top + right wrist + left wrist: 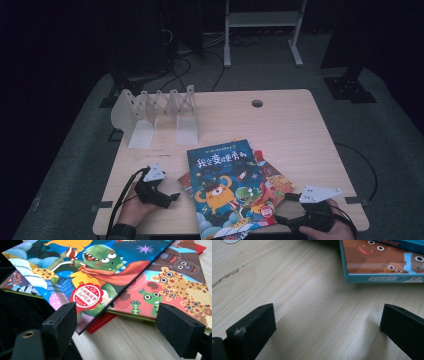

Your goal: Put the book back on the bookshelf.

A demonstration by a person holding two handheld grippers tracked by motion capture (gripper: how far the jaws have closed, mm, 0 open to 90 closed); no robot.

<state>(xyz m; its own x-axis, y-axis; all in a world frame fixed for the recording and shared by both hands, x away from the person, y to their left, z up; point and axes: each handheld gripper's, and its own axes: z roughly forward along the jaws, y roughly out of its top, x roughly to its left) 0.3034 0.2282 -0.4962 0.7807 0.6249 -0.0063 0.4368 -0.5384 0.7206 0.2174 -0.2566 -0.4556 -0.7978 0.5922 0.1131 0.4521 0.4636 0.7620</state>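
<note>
Wooden table [290, 125]: picture books [225, 187], white rack [155, 112].

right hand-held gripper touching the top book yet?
Cannot tell. In the right gripper view the right hand-held gripper stands open, jaws either side of the top book's corner, but one pad overlaps the cover edge there, so neither contact nor a gap shows plainly.

Dim surroundings, soft tabletop sheen

One table [280, 125], one white rack [155, 112] standing on it, two grippers, left [172, 197] and right [281, 207], and a pile of picture books [225, 190], apparently four, though the lower ones are mostly covered
</note>
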